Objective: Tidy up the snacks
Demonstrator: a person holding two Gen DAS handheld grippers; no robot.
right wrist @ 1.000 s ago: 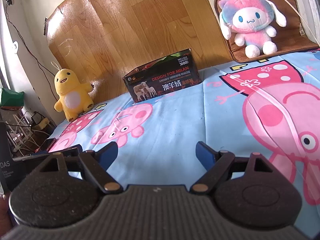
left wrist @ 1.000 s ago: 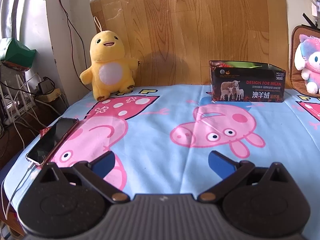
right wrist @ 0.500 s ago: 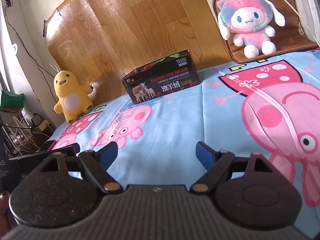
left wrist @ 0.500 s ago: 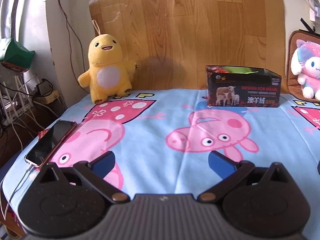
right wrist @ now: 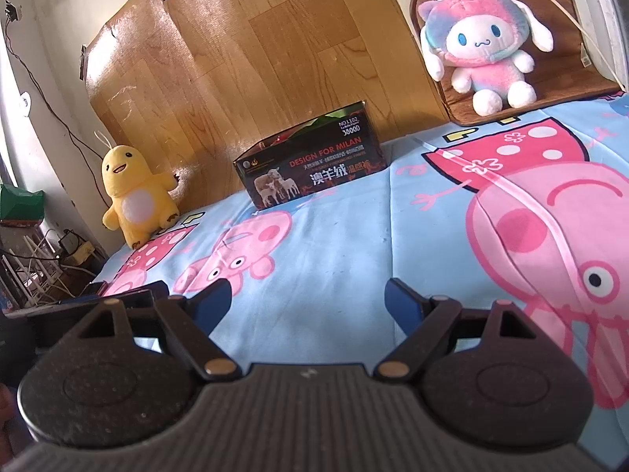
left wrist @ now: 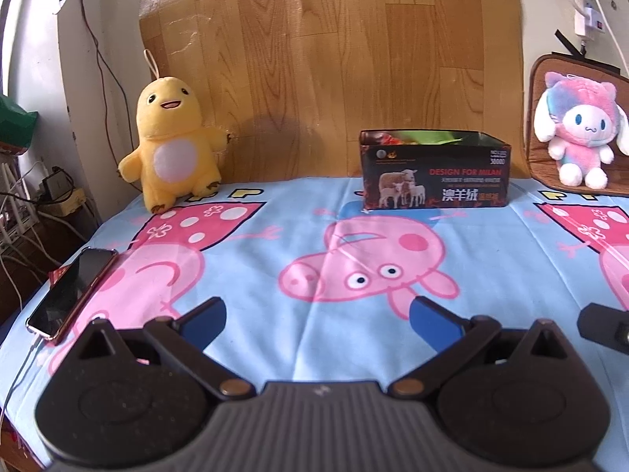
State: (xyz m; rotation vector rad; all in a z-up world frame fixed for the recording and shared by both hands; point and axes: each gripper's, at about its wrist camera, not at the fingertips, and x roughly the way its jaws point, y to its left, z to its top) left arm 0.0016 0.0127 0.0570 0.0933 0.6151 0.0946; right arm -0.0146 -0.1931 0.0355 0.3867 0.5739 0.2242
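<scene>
A black open-topped cardboard box (left wrist: 434,173) printed with sheep stands at the back of the bed by the wooden board; red and green packets show inside it. The right wrist view has the same box (right wrist: 310,167) at centre left. My left gripper (left wrist: 316,320) hovers open over the pig-print sheet, well short of the box, with nothing between its blue fingers. My right gripper (right wrist: 308,301) is open too and empty, low over the sheet. The tip of the right gripper shows at the right edge of the left wrist view.
A yellow plush duck (left wrist: 173,145) sits back left, a pink and blue plush (left wrist: 578,133) on a brown cushion back right. A phone (left wrist: 72,289) on a cable lies at the left bed edge. Cables and chargers (left wrist: 35,204) clutter the floor left of the bed.
Both grippers have drawn back and up a little from the box, so it looks smaller and more of the sheet shows. The jaws stay open.
</scene>
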